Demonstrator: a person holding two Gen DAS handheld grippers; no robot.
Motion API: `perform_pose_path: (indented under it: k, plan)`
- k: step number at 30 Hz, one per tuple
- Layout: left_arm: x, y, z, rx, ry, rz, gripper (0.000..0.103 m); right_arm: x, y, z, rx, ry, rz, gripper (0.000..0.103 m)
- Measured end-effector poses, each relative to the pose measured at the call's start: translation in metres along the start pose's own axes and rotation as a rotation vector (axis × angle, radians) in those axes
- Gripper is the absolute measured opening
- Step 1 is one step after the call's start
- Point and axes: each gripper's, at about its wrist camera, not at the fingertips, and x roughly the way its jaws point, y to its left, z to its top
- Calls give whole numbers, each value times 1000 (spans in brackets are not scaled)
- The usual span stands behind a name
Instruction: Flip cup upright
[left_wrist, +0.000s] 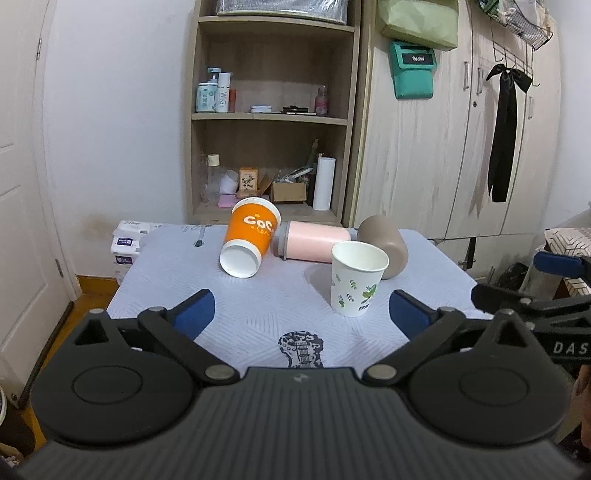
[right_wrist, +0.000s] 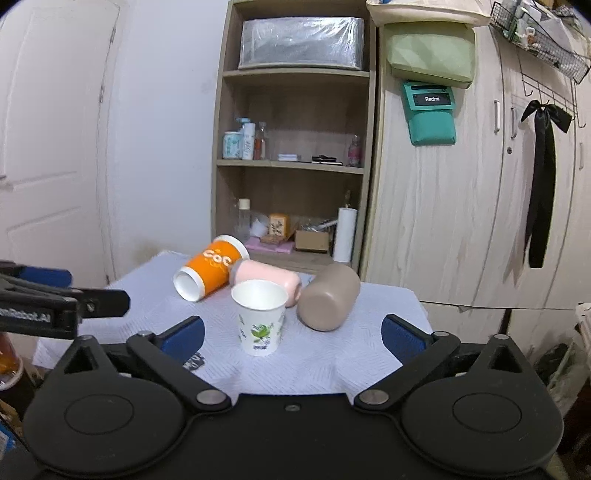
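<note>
A white paper cup with green leaves (left_wrist: 356, 282) (right_wrist: 260, 317) stands upright on the white patterned table cloth (left_wrist: 258, 295) (right_wrist: 314, 354). Behind it an orange paper cup (left_wrist: 249, 236) (right_wrist: 210, 267), a pink tumbler (left_wrist: 314, 242) (right_wrist: 269, 277) and a taupe cup (left_wrist: 386, 243) (right_wrist: 328, 297) lie on their sides. My left gripper (left_wrist: 303, 314) is open and empty, short of the cups. My right gripper (right_wrist: 293, 338) is open and empty, with the white cup just beyond its fingers. Each gripper shows at the edge of the other's view, the right one (left_wrist: 532, 295) and the left one (right_wrist: 62, 299).
A wooden shelf unit (left_wrist: 273, 110) (right_wrist: 295, 147) with bottles and boxes stands behind the table, a wardrobe (left_wrist: 443, 147) (right_wrist: 461, 203) to its right, a white door (left_wrist: 18, 184) on the left. Tissue packs (left_wrist: 125, 243) lie past the table's far left corner.
</note>
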Motion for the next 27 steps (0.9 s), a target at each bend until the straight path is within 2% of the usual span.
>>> perform_pose_path:
  k: [11, 17, 27]
  plan:
    - [4, 0, 1, -1, 49, 60, 103, 5, -6, 1, 48, 29, -61, 103]
    - [9, -1, 2, 1, 82, 125, 103, 7, -6, 0, 49, 50, -80, 103]
    - [10, -1, 3, 13, 104, 127, 103, 10, -8, 0, 66, 84, -112, 103]
